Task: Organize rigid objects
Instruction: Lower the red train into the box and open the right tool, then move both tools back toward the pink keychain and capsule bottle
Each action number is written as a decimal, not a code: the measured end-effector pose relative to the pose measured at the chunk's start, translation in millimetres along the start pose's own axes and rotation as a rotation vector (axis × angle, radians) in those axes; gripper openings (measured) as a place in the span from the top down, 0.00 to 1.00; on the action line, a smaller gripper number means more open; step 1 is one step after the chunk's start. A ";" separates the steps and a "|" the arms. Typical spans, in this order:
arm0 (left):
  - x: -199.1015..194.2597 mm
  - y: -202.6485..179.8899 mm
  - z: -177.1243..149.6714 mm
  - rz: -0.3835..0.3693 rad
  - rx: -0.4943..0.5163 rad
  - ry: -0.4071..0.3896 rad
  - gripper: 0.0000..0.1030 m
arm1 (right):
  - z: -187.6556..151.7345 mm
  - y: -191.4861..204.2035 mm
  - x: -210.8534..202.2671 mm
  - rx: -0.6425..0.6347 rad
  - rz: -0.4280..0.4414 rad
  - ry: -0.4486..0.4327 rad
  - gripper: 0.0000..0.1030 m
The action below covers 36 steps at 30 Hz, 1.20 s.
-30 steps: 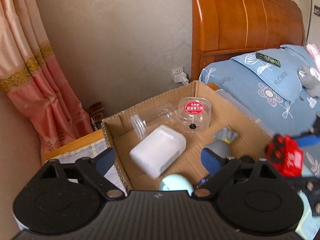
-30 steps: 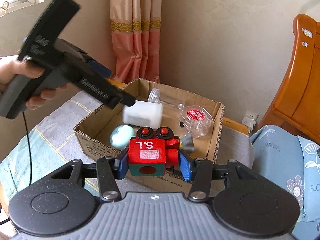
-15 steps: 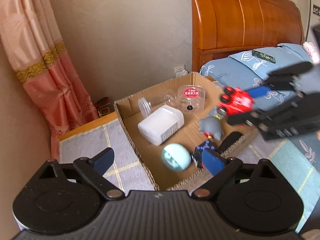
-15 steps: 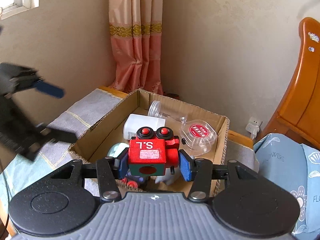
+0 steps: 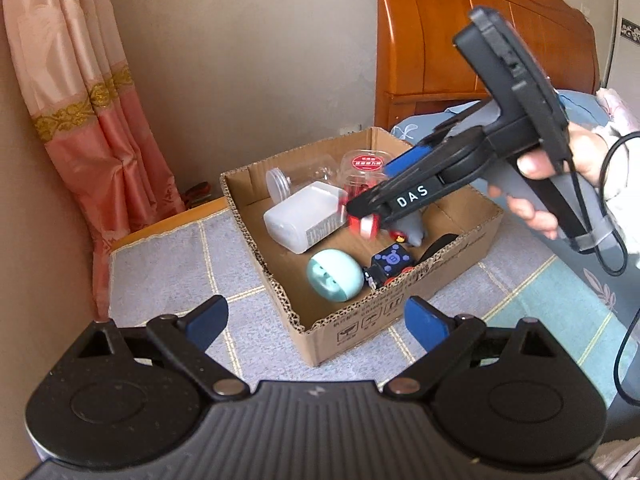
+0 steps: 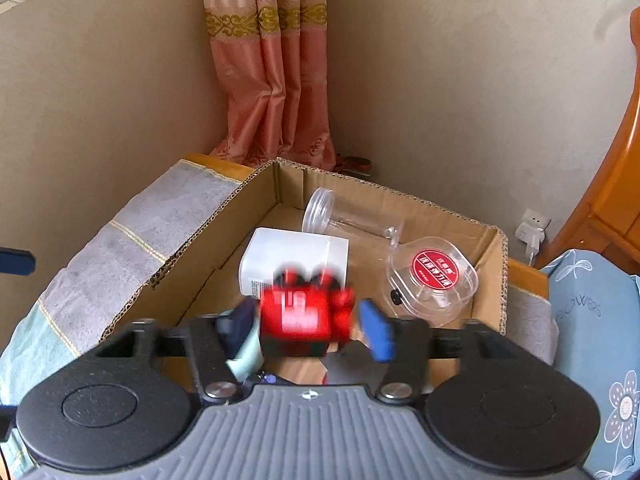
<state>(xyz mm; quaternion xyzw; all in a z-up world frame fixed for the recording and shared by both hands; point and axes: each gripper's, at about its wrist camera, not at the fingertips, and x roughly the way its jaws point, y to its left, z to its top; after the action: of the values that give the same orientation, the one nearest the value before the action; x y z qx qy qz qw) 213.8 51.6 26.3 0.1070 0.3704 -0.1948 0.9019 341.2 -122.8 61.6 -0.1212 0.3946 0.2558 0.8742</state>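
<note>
Here the right tool (image 6: 308, 330) points down into the cardboard box (image 6: 486, 276), and its jaws have just been opening: the blue pads now stand clear on either side of the red toy block (image 6: 306, 312), which shows blurred between them and is no longer pinched, though whether it rests on anything cannot be told. Just ahead of that tool lies a white plastic container (image 6: 294, 252) on its side, and beyond it a clear jar (image 6: 344, 216) lies against the far wall of the box; ahead and to the right sits a round clear case with a red label (image 6: 434, 276). In the left wrist view the right tool (image 5: 362, 216) reaches in from the right, held by a hand (image 5: 560, 184), with the red block (image 5: 362, 224) at its tips above the box floor. The left tool (image 5: 316, 322) hangs outside the near corner of the box (image 5: 360, 320) with its jaws spread wide and nothing between them. Just ahead of it, inside the box, lie a pale green round case (image 5: 334, 280) and, to its right, a dark blue cube (image 5: 390, 264); a grey toy (image 5: 412, 228) lies farther in, under the right tool. The box stands on a grey and pale blue checked cloth (image 5: 168, 256).
</note>
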 end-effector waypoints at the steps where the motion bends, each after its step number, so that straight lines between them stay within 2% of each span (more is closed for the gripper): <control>1: -0.3 0.9 -0.9 0.000 -0.004 0.001 0.07 | -0.9 0.9 -1.0 0.003 -0.007 -0.008 0.06; 7: -7.1 1.9 -6.4 -0.001 -0.036 -0.021 0.04 | -6.8 7.8 -14.1 -0.001 -0.028 -0.025 0.00; 13: -19.0 -2.6 -15.6 -0.004 -0.100 -0.046 0.04 | -21.1 16.1 -37.5 0.009 -0.035 -0.025 0.00; 18: -27.6 -11.7 -26.2 0.027 -0.131 -0.024 0.03 | -39.1 26.6 -61.0 0.036 -0.026 -0.035 0.00; 24: -41.9 -28.8 -43.8 0.092 -0.130 -0.036 0.03 | -67.8 40.3 -89.6 0.068 -0.027 -0.059 0.00; 29: -51.0 -42.0 -65.6 0.116 -0.160 -0.045 0.03 | -97.4 53.3 -107.1 0.079 -0.014 -0.057 0.00; 36: -56.9 -51.7 -101.8 0.160 -0.198 -0.020 0.03 | -138.8 69.9 -125.3 0.050 0.004 -0.042 0.00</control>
<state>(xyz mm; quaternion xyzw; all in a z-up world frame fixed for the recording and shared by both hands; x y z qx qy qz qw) 90.8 54.9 -7.4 0.0446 0.3690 -0.0856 0.9244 146.2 -165.6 63.6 -0.0931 0.3825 0.2501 0.8846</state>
